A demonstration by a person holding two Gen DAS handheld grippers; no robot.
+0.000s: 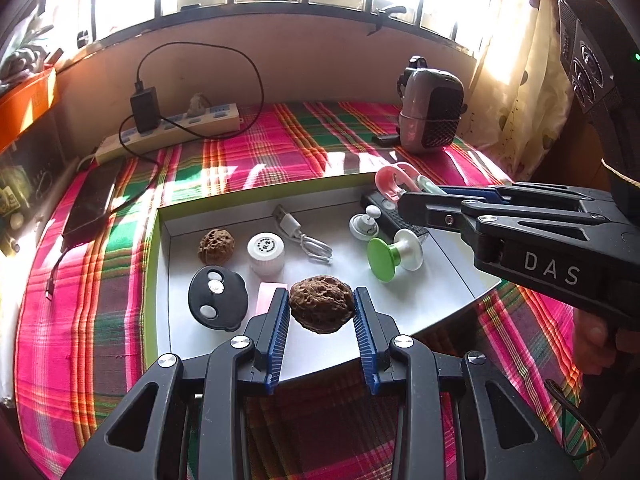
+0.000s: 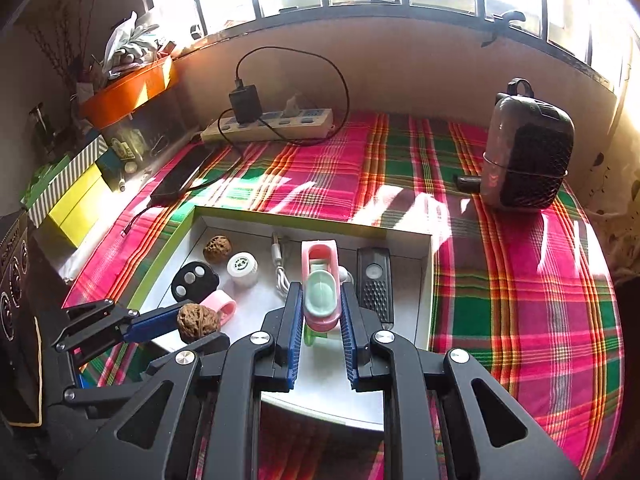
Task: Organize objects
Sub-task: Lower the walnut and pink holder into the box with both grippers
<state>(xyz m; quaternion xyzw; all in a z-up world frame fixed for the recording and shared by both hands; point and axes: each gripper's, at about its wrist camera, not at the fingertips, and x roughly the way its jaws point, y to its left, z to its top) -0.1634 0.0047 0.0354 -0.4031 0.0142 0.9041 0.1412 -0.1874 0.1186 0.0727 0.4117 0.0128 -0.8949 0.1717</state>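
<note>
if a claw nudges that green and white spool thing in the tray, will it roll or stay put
The green and white spool lies on its side on round flanges, so it would likely roll, curving since the flanges differ. It looks like rigid plastic, probably light. The tray floor looks smooth, so it may slide.

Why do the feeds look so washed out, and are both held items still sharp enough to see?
Left wrist view: window blown out, fisheye bends the sill, walnut in the left gripper crisp. Right wrist view: same backlight, sun patches on the plaid cloth, pink-and-green clips in the right gripper clear.
</note>
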